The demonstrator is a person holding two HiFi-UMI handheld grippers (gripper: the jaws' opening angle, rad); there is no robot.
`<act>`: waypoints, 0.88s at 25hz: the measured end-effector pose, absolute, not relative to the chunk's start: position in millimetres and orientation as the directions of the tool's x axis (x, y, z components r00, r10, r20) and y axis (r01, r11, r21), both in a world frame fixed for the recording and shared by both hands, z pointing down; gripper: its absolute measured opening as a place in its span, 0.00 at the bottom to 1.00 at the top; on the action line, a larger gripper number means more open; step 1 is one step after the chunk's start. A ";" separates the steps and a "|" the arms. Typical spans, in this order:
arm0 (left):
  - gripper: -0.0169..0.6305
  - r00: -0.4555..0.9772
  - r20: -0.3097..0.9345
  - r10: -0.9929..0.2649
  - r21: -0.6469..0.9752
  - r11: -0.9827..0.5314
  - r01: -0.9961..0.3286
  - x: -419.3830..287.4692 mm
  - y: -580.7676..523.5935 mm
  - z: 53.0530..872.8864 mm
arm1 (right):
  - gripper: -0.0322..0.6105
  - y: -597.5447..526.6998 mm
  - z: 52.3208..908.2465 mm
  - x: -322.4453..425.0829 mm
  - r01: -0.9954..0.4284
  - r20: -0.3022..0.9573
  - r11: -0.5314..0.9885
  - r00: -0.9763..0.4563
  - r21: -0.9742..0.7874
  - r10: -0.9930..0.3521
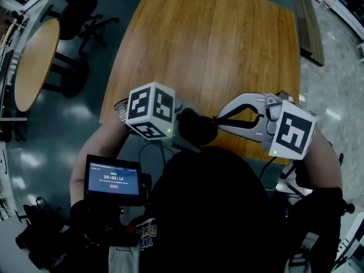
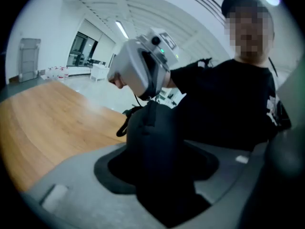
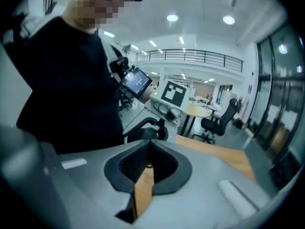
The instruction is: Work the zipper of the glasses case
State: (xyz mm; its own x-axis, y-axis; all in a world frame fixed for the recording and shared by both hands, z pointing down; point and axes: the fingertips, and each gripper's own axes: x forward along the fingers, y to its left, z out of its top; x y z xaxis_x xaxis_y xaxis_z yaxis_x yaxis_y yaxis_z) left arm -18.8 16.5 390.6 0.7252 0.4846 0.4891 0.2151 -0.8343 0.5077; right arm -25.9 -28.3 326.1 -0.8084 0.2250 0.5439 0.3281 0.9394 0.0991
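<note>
two grippers meet over the wooden table's near edge: left gripper clamps the black glasses case in the air, and right gripper has its jaws together at the case's end.

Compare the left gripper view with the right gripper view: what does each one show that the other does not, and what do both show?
Only the left gripper view: the black glasses case, seen close, gripped between the left gripper's wide jaws, with the right gripper at its top.
Only the right gripper view: the right jaws shut, perhaps on the zipper pull; the left gripper's marker cube, a small screen, a round table and an office chair.
Both: the wooden table and the person's black shirt.
</note>
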 end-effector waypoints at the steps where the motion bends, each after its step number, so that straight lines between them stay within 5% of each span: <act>1: 0.45 0.755 0.434 0.492 0.540 -0.813 0.220 -18.2 15.3 386.4 | 0.06 -29.3 325.1 -25.9 0.314 0.561 0.933 -0.811 0.179 0.165; 12: 0.45 0.922 -0.173 0.346 0.700 -0.615 0.362 -10.4 -22.1 319.8 | 0.06 -47.7 302.0 -15.9 0.027 0.386 0.936 -0.915 0.351 -0.118; 19: 0.45 0.872 -0.129 0.472 0.781 -0.494 0.383 -13.6 -7.1 334.7 | 0.06 -38.8 316.1 -10.9 0.073 0.399 0.938 -0.914 0.339 -0.073; 22: 0.45 0.846 -0.208 0.490 0.799 -0.414 0.437 -14.3 -5.6 326.1 | 0.06 -39.7 310.0 -10.7 0.063 0.350 0.958 -0.936 0.278 -0.040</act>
State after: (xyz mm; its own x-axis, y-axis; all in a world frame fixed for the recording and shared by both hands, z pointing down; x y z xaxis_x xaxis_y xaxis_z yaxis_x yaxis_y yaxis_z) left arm -14.3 -5.6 326.1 0.8464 0.4901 -0.2084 0.4366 -0.4143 0.7986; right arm -10.7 -39.7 310.0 -0.9358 -0.0404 0.3502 0.0629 0.9584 0.2784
